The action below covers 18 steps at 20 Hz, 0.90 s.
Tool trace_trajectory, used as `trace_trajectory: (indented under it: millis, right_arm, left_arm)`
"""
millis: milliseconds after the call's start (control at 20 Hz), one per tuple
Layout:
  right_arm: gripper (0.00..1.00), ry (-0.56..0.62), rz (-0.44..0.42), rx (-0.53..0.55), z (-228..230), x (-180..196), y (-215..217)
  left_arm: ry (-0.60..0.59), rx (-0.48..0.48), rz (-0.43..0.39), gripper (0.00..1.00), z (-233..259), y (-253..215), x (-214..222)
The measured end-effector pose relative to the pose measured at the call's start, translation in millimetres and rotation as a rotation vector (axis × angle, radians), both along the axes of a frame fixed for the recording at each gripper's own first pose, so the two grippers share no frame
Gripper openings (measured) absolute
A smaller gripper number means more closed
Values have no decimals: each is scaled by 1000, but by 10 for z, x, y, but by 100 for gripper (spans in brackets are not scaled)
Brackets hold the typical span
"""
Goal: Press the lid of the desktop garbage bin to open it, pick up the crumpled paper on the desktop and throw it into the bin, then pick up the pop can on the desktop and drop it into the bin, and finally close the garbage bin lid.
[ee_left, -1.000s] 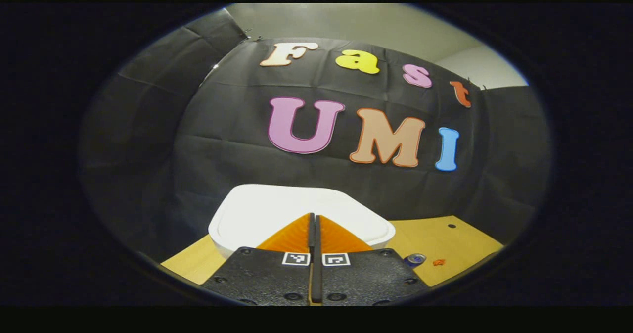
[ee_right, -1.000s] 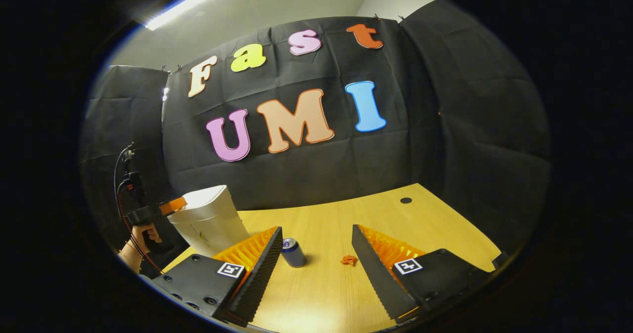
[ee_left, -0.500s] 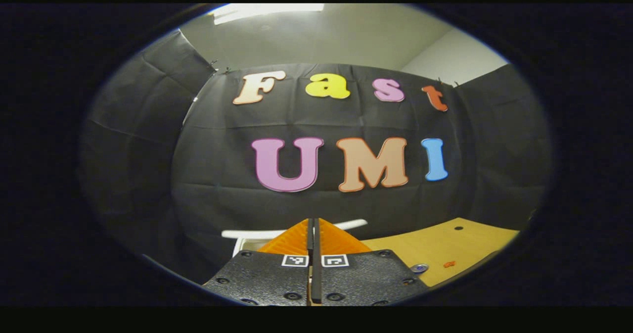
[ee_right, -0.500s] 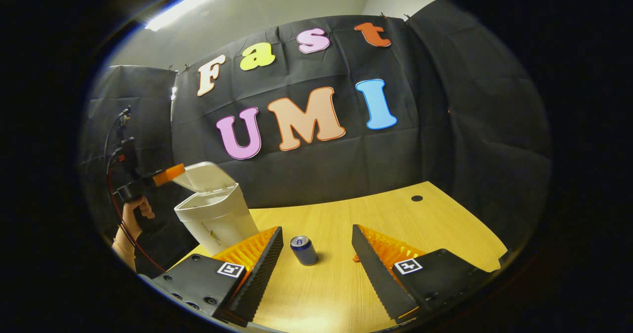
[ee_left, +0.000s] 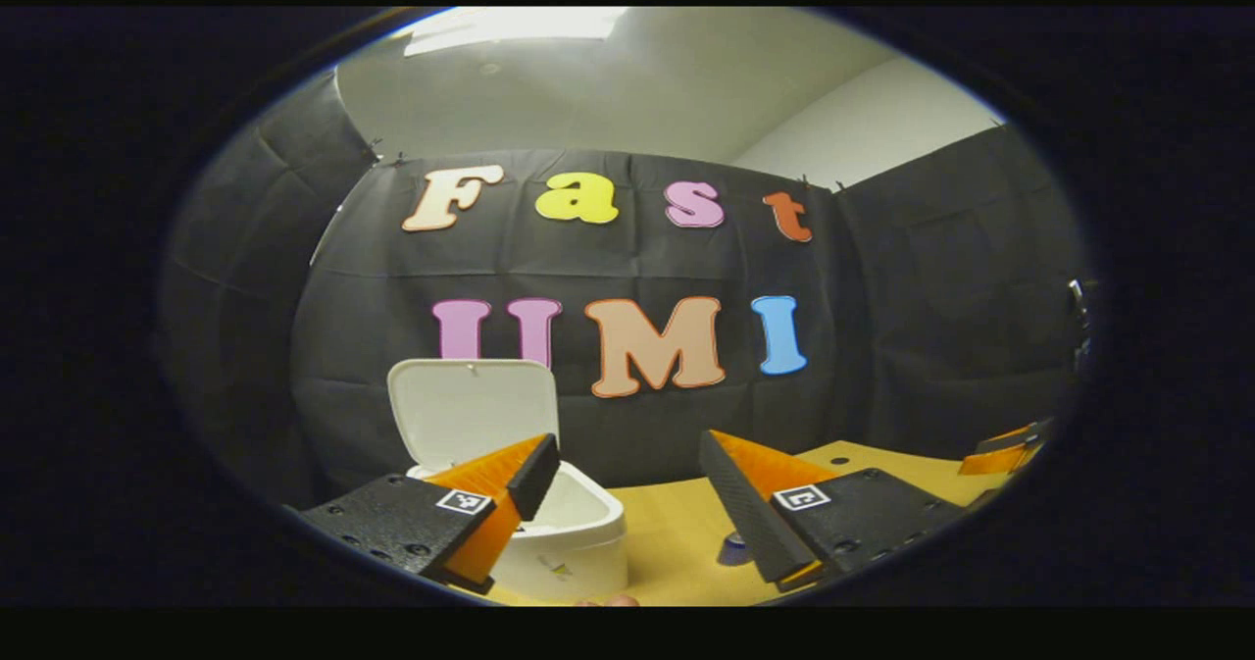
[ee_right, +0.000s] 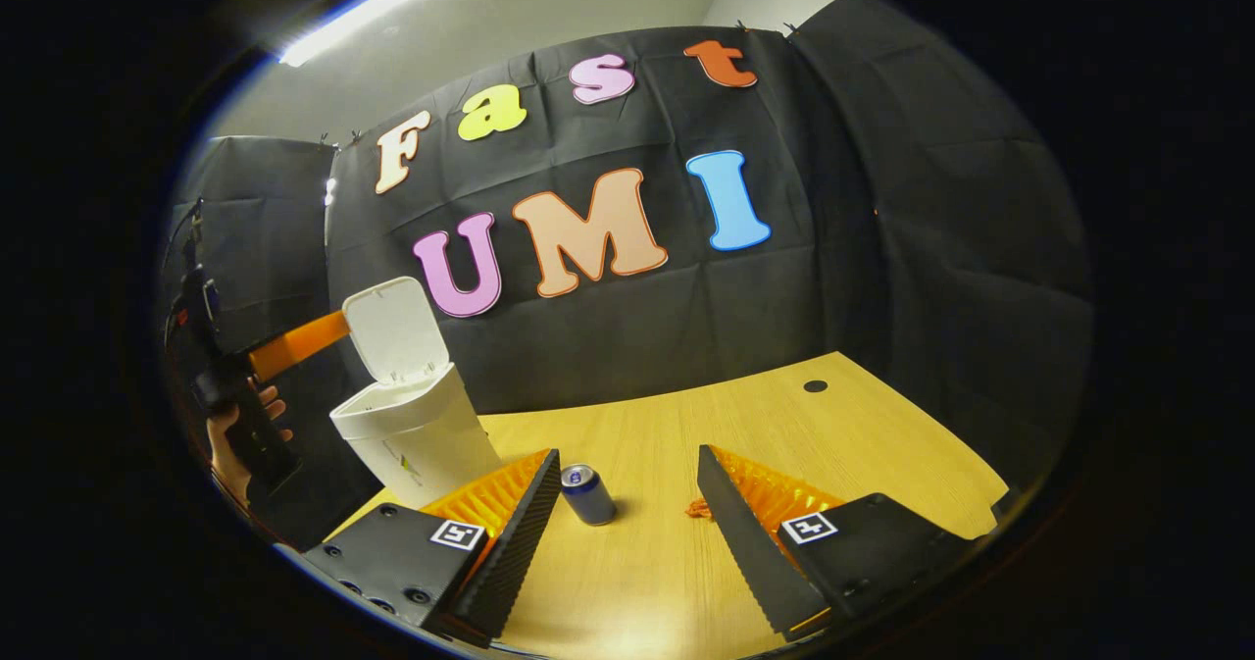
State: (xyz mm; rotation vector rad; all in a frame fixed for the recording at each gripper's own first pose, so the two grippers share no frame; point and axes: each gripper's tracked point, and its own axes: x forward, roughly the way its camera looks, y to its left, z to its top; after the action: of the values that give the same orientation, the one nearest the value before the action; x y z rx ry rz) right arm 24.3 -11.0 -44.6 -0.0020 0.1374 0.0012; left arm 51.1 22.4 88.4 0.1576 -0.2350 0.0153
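A wooden desk (ee_right: 745, 425) with a small dark round hole (ee_right: 815, 385) stands under a lit ceiling strip light (ee_right: 368, 13).

The bin (ee_right: 417, 434) stands on the desk (ee_right: 765, 415) near its left rear edge, before the cloth wall, its lid (ee_right: 394, 330) upright above the bin's back rim. In the right gripper view the can (ee_right: 588, 493) stands right of the bin and nearer the camera, and the paper (ee_right: 697, 509) lies right of the can, well apart from the bin.
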Motion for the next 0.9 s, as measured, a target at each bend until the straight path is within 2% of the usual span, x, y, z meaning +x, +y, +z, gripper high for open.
trace_trajectory:
  millis: [50, 100, 250, 450, 500, 550, 600, 800, 900]
  right_arm:
    - [94, 9, 1, -3, -61, 68, -23]
    - [94, 22, 3, -7, -123, 143, -56]
    - [94, 83, 0, -31, -378, 458, -224]
    - [94, 198, -11, -91, -873, 1121, -592]
    - [89, 241, -18, -112, -1056, 1286, -682]
    - [94, 285, -19, -126, -1236, 1453, -762]
    - [94, 330, -6, -134, -1392, 1602, -794]
    - [95, 434, 35, -187, -1812, 2033, -840]
    - [94, 479, 34, -207, -1954, 2106, -862]
  left_arm:
    - [-4, -26, 1, 99, -13, -14, -36]
    - [-1, -50, 6, 94, -52, -21, -86]
    - [38, -88, 58, 96, -164, 52, -218]
    - [55, -76, 210, 97, -130, 370, -465]
    - [52, -81, 244, 94, -107, 422, -526]
    - [47, -87, 275, 94, -94, 461, -587]
    - [44, -90, 307, 93, -92, 513, -637]
    - [43, -18, 456, 93, -66, 744, -856]
    - [52, 1, 501, 94, -57, 784, -928]
